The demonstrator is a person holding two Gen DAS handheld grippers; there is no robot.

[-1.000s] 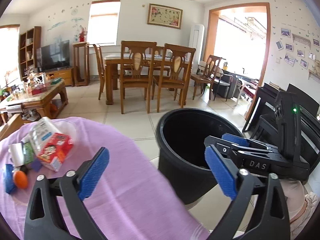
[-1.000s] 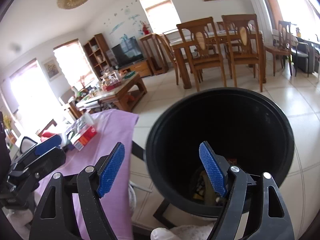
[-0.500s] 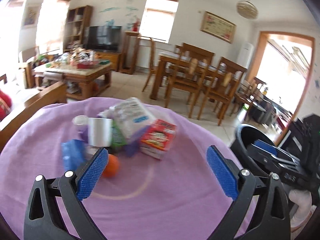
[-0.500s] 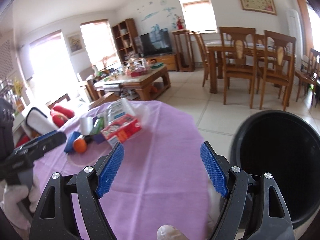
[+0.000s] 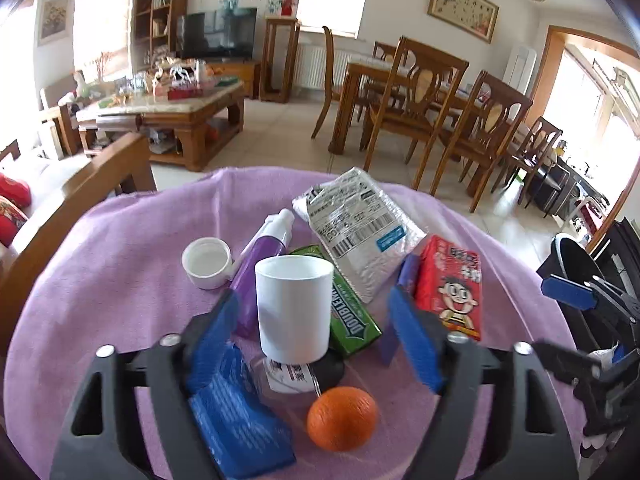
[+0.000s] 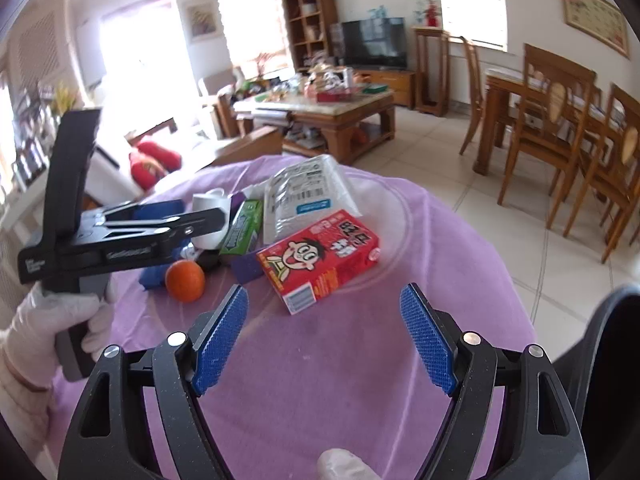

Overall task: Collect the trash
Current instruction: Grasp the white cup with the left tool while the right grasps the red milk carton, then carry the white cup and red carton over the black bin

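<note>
Purple-clothed round desk (image 5: 120, 264) carries trash; left gripper (image 5: 316, 336), jaws just narrowing, frames a white plastic cup (image 5: 294, 308) untouched; right gripper (image 6: 324, 340) jaws have just widened, empty.

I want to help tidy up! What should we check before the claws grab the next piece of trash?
1. Left claw around the white cup, jaws just been closing, pads not pressing yet: ok.
2. Right claw open and empty: ok.
3. Red carton lying ahead of the right claw, nothing on top: ok.
4. Black bin within reach beside the table: cannot tell.
5. Cup empty inside: cannot tell.
6. Orange clear of the left claw's pads: ok.
</note>
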